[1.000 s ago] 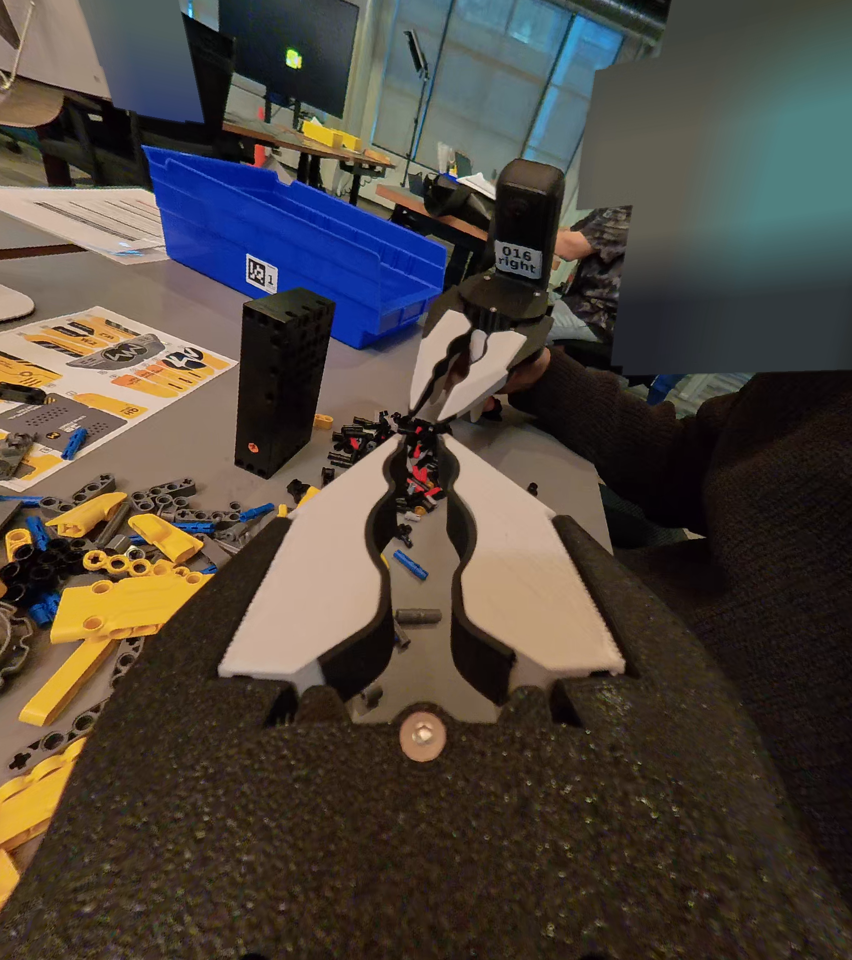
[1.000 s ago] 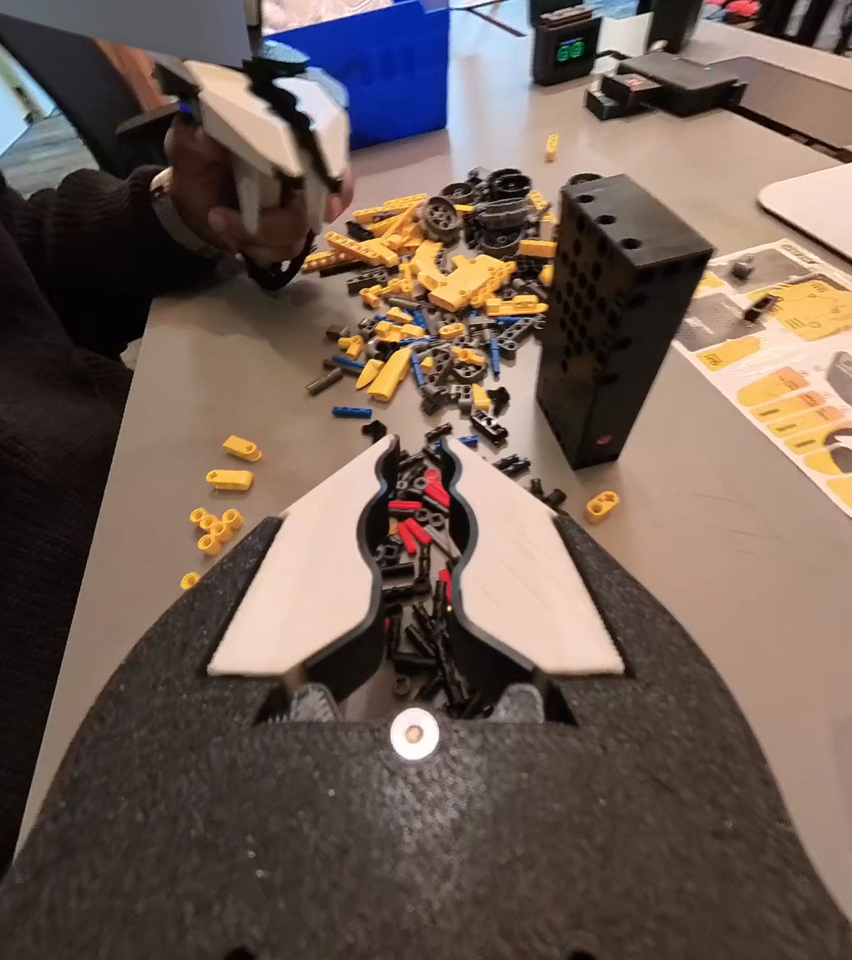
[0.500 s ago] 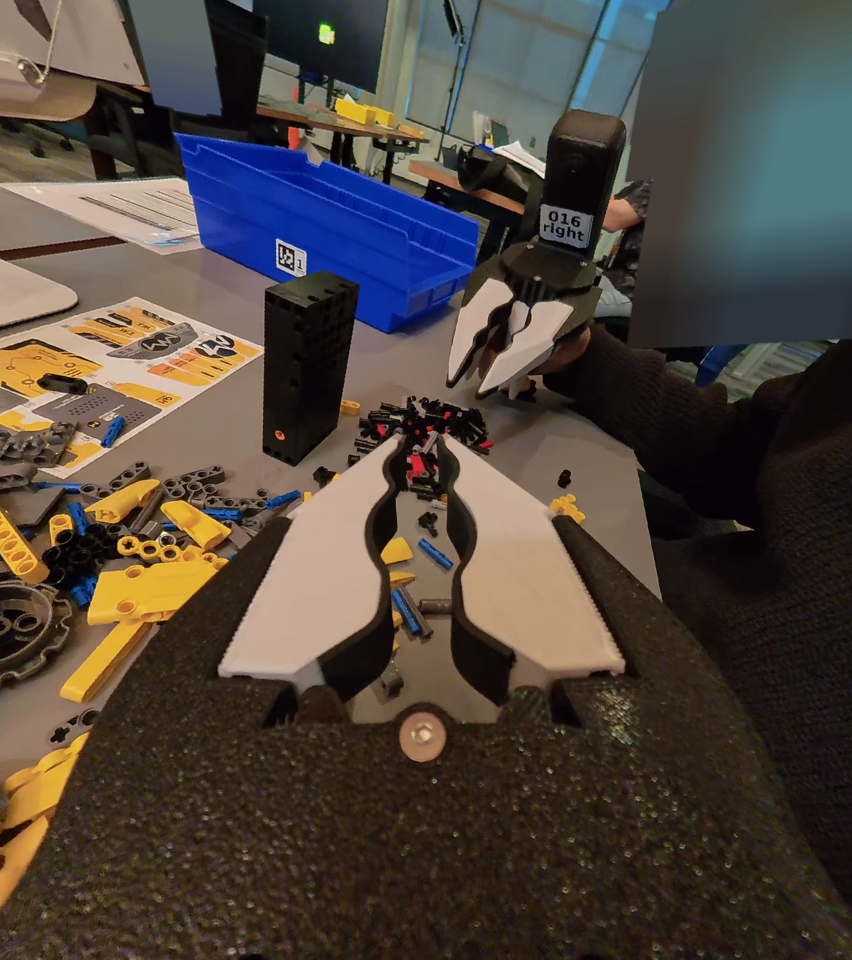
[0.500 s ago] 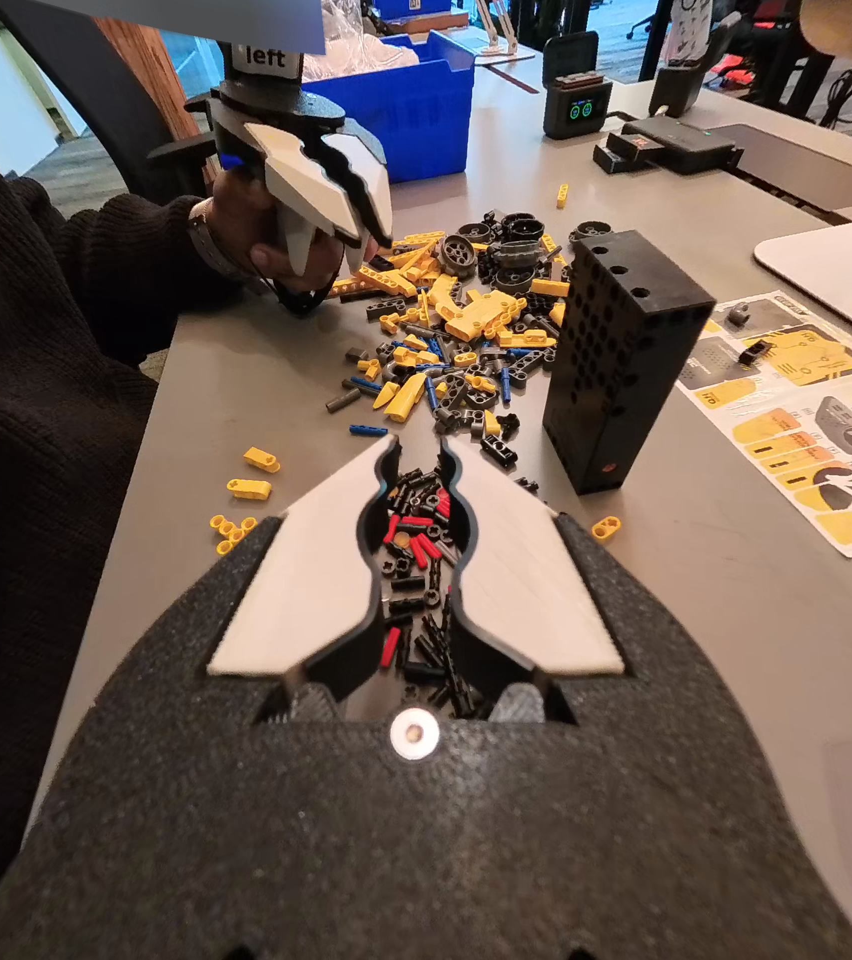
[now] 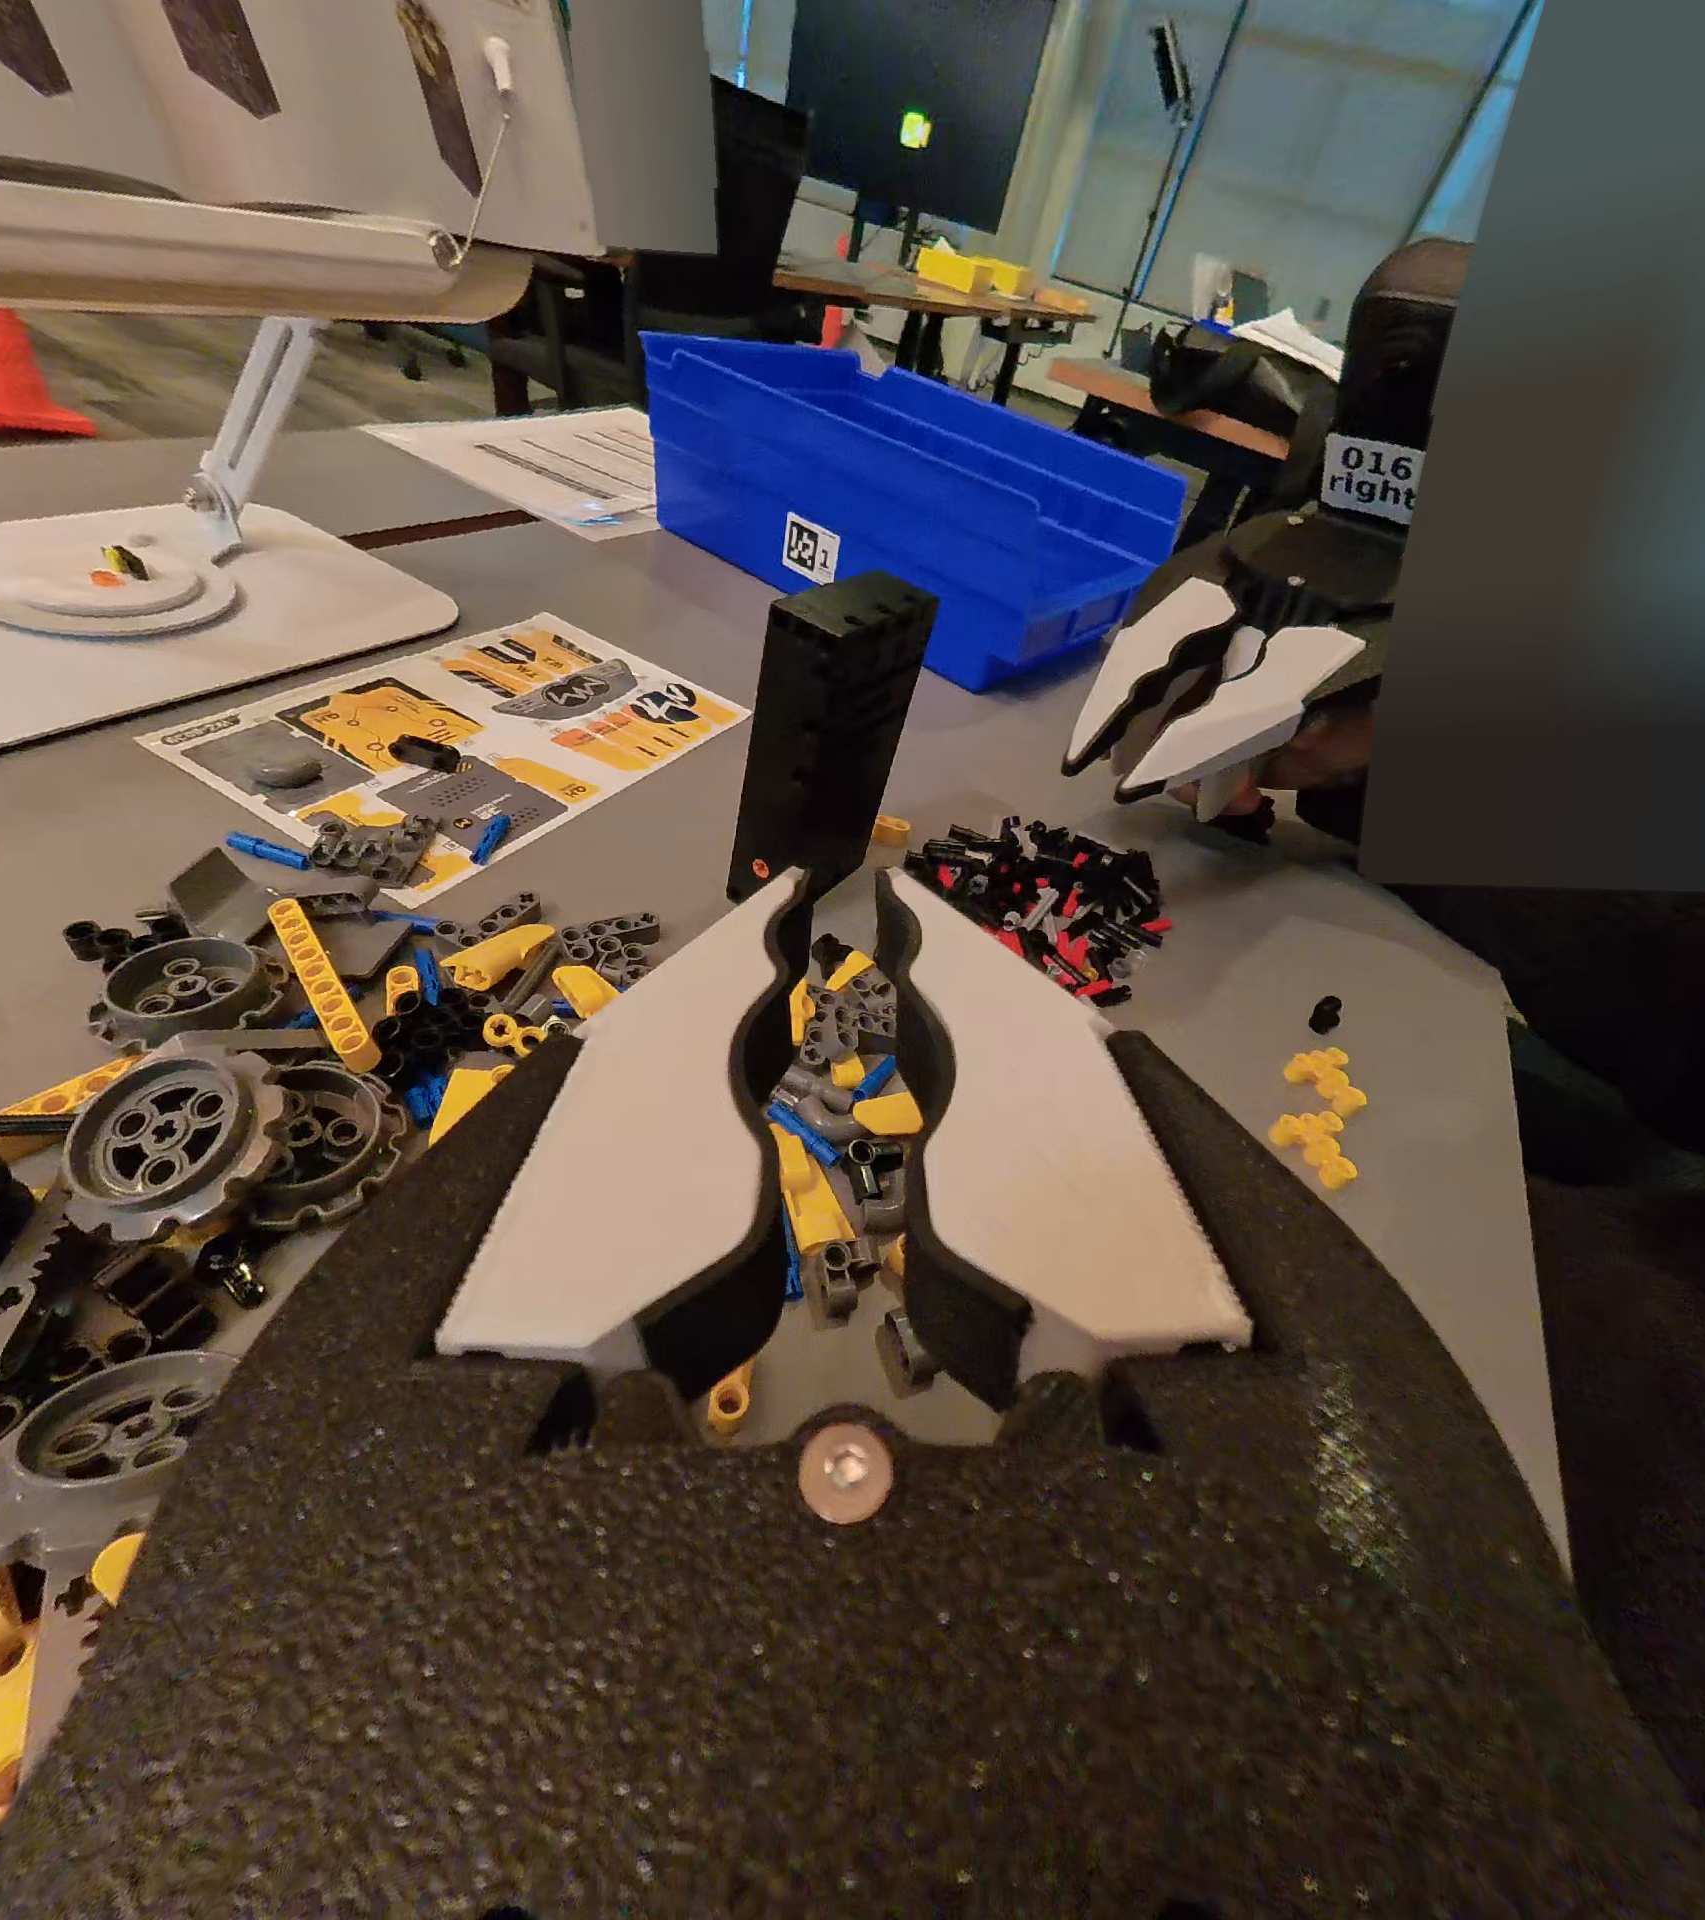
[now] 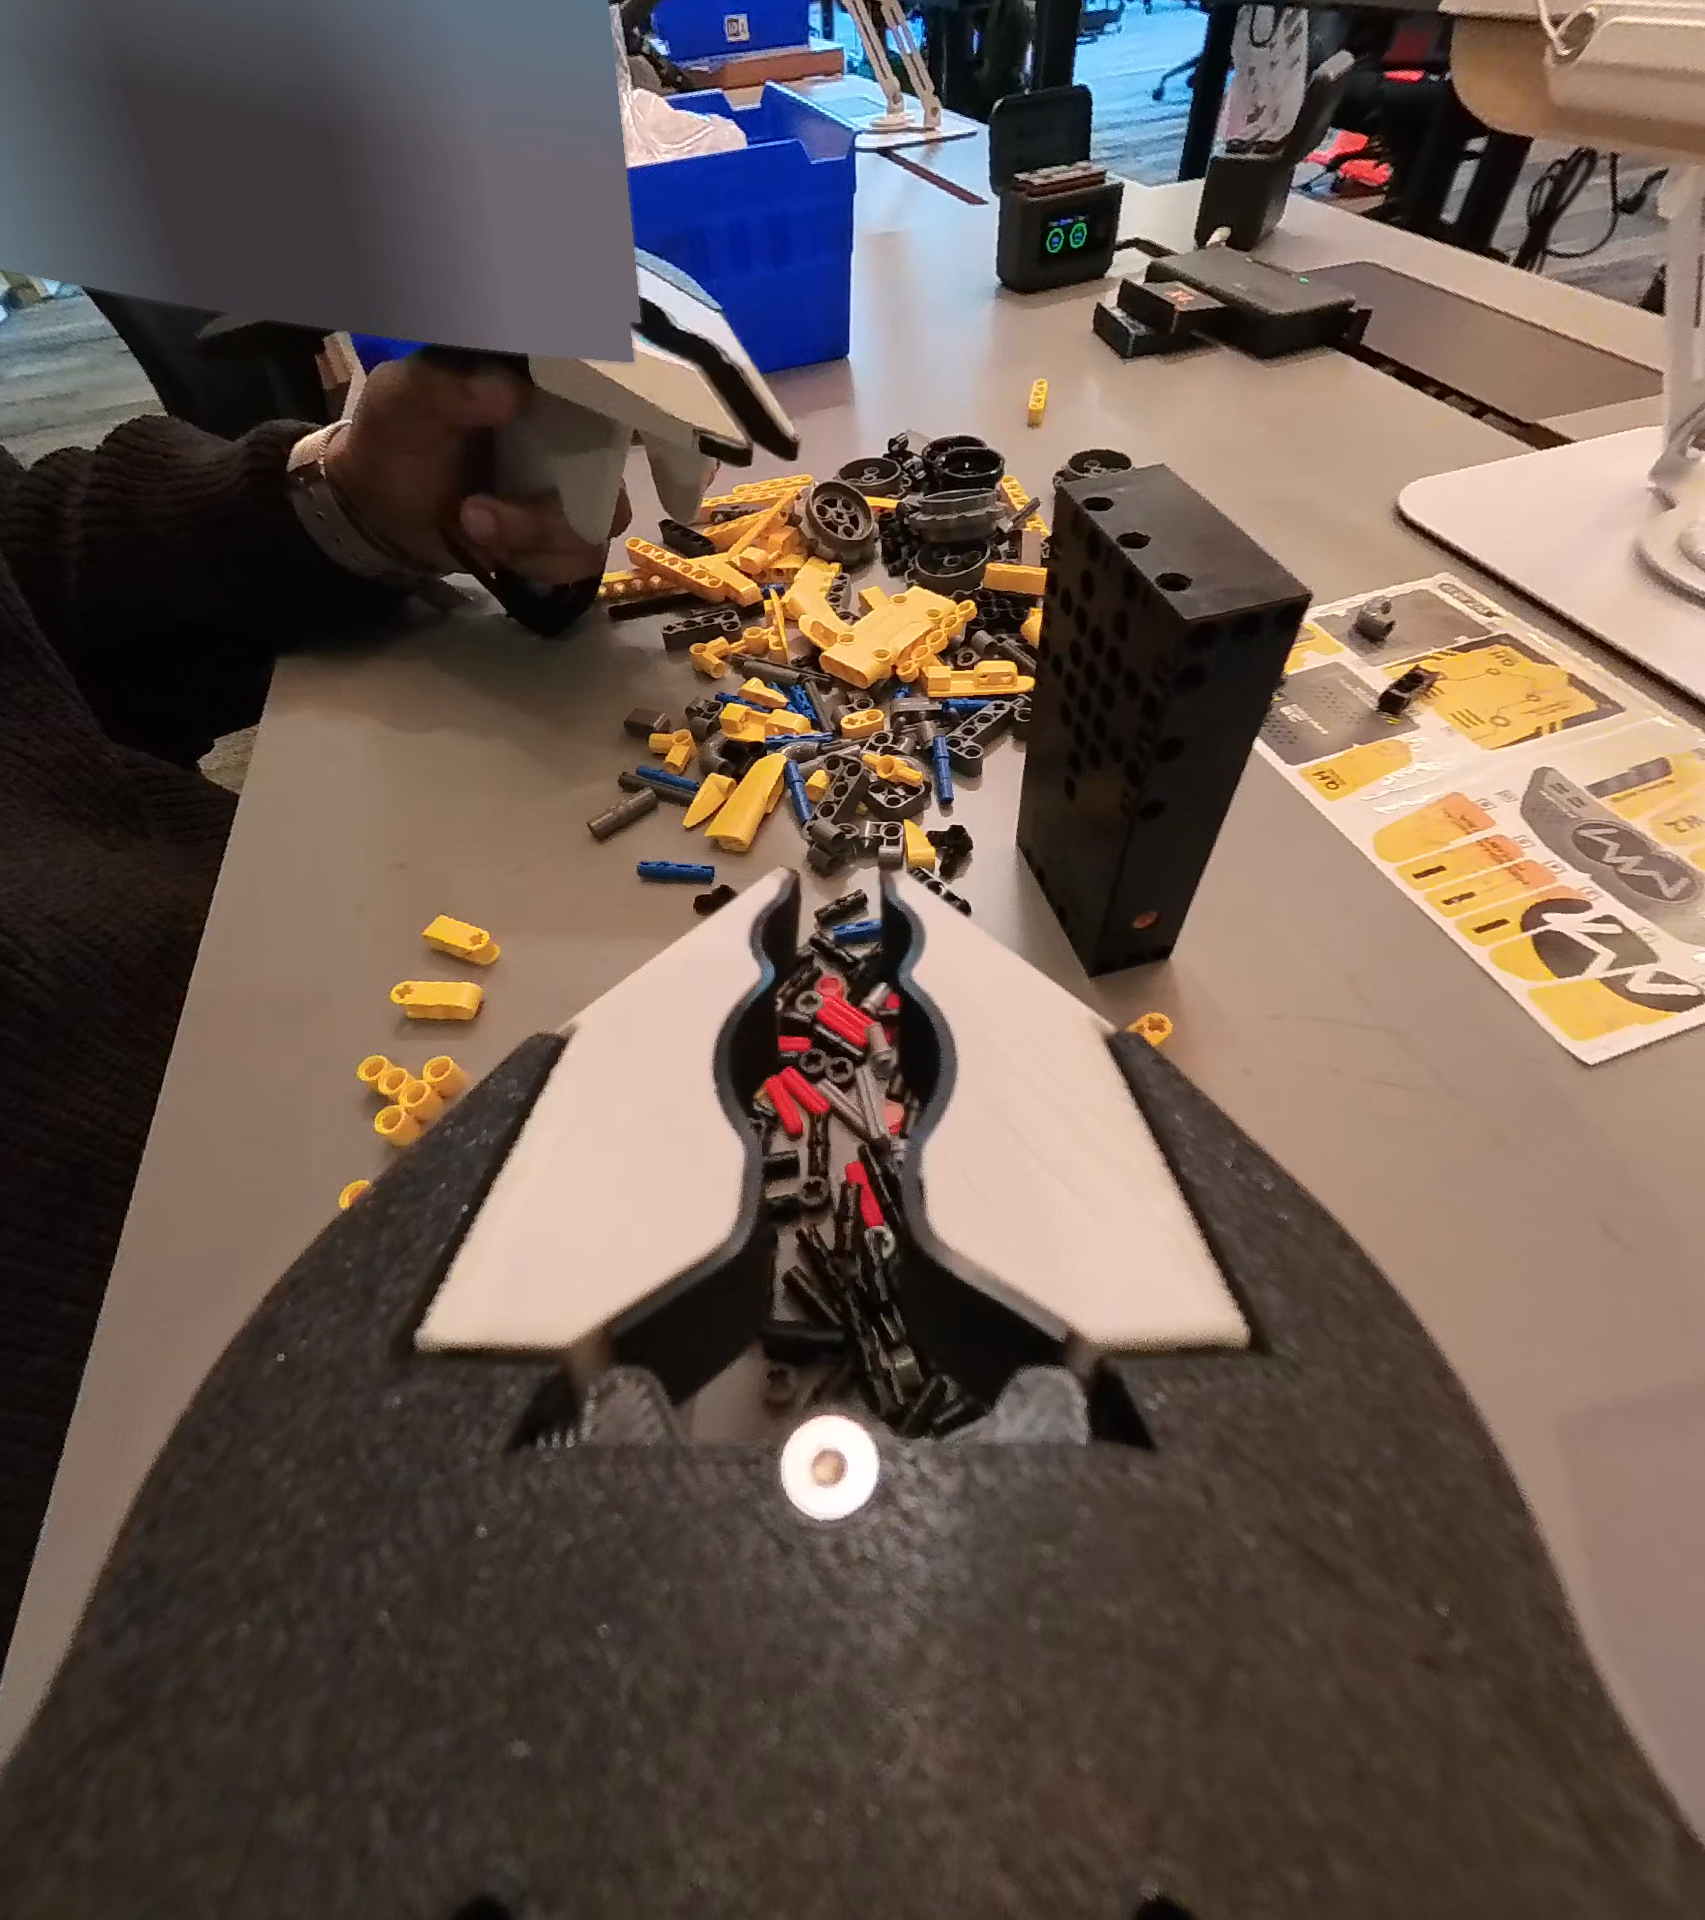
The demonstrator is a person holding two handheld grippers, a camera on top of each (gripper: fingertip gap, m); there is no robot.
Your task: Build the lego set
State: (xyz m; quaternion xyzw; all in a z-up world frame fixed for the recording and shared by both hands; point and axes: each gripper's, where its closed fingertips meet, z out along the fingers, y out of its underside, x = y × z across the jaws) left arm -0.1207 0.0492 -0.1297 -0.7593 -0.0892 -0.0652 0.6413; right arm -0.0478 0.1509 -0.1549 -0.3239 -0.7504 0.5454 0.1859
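My left gripper [image 5: 843, 878] hovers over a loose pile of yellow, grey and blue building parts [image 5: 339, 1039], jaws slightly apart with nothing between them. My right gripper [image 6: 837, 883] hovers over a heap of small red and black pins [image 6: 837, 1091], also slightly apart and empty. An upright black perforated block [image 5: 832, 727] stands just beyond the left fingertips and right of the right gripper [image 6: 1149, 707]. The right gripper shows in the left wrist view [image 5: 1102, 779], above the pins [image 5: 1045, 894]. The left gripper shows in the right wrist view [image 6: 754, 452], above the parts pile [image 6: 827, 644].
A sticker sheet [image 5: 453, 748] lies beside the block. A blue bin [image 5: 910, 499] stands behind it. A white stand base [image 5: 100, 623] sits far left. Small yellow connectors [image 6: 412, 1091] lie near the table edge by a dark sleeve. Black devices [image 6: 1232, 301] sit at the back. My hands' fingertips stand some 15 cm from each other. My right gripper's tips are some 8 cm from the upright black perforated block [image 5: 832, 727].
My left gripper has swung left, from over the pin heap to over the yellow and grey parts. My right gripper has lifted and drawn back from the pins. Neither took hold of anything.
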